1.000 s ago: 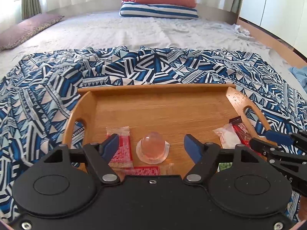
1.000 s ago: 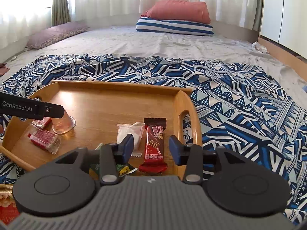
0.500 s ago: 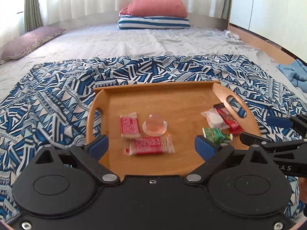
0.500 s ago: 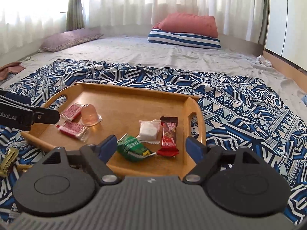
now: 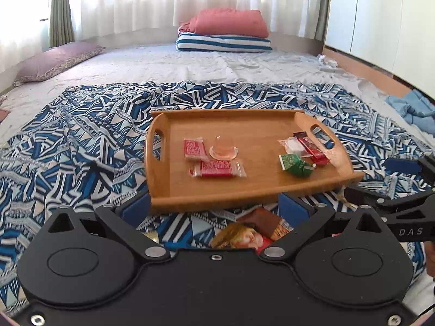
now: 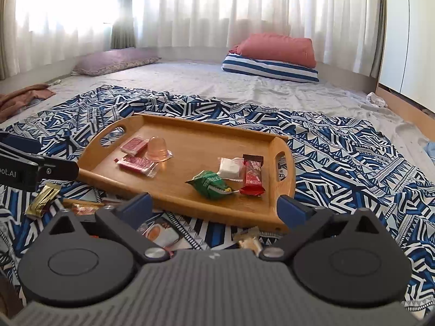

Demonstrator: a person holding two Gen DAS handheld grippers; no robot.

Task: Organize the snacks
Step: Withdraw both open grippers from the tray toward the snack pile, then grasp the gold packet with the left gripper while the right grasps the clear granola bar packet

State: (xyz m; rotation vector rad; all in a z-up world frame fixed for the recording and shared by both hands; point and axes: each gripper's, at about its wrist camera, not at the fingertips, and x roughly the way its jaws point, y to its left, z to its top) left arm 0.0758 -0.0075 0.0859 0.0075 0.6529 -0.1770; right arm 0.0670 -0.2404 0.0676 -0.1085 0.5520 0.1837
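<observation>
Snacks (image 5: 217,168) inside tray (image 5: 244,193) rim; left claw (image 5: 214,206), right claw (image 6: 214,206) opening, empty.

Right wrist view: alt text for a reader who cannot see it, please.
A wooden tray on a blue patterned blanket holds six snacks: a jelly cup, two red packets, and green, white and red wrappers. The empty right gripper is opening; more snacks lie loose before the tray.
</observation>
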